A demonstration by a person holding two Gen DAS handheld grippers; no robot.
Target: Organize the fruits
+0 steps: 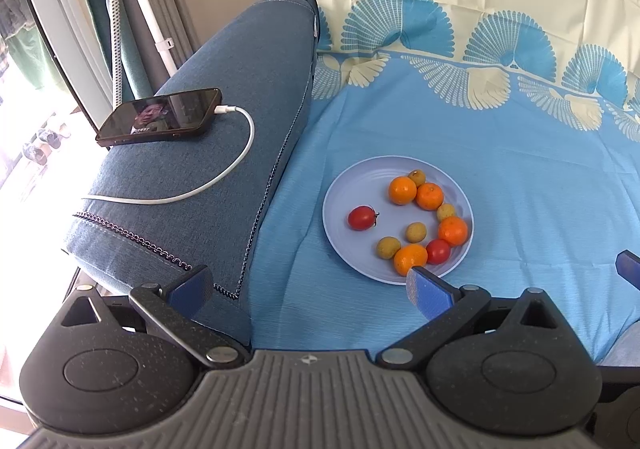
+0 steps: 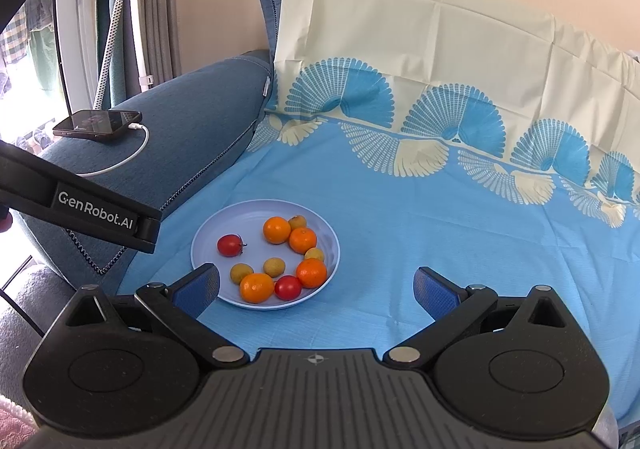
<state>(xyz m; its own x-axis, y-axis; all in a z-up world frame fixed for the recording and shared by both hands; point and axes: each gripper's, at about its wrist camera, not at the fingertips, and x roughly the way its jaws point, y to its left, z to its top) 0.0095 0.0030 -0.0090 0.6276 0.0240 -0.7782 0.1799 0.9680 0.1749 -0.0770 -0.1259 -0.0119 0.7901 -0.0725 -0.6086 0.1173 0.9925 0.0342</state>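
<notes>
Left gripper [image 1: 310, 291]: fingers [image 1: 430, 295] spread wide, holding nothing, poised above the seam between sofa arm and cloth, its right fingertip overlapping the plate's near rim in view. Right gripper [image 2: 316, 291]: fingers [image 2: 198, 289] likewise wide apart and empty, the left fingertip at the near-left edge of the plate.

Plate [image 1: 348, 193], pale blue, rests on the blue cloth [image 1: 520, 177] covering the sofa seat. On it: four oranges [image 1: 402, 190] forming an arc along the right side, from far to near; two red tomatoes, one [image 1: 362, 217] alone at left, the other [image 1: 438, 251] between the two nearest oranges; four small yellow-brown fruits [image 1: 416, 232], two mid-plate and two tucked among the oranges.

Left of the plate, the sofa arm [image 1: 224, 81] carries a phone [image 1: 160, 117] with a white cable [image 1: 244, 153] plugged in. Curtains [image 2: 156, 9] hang at far left.
</notes>
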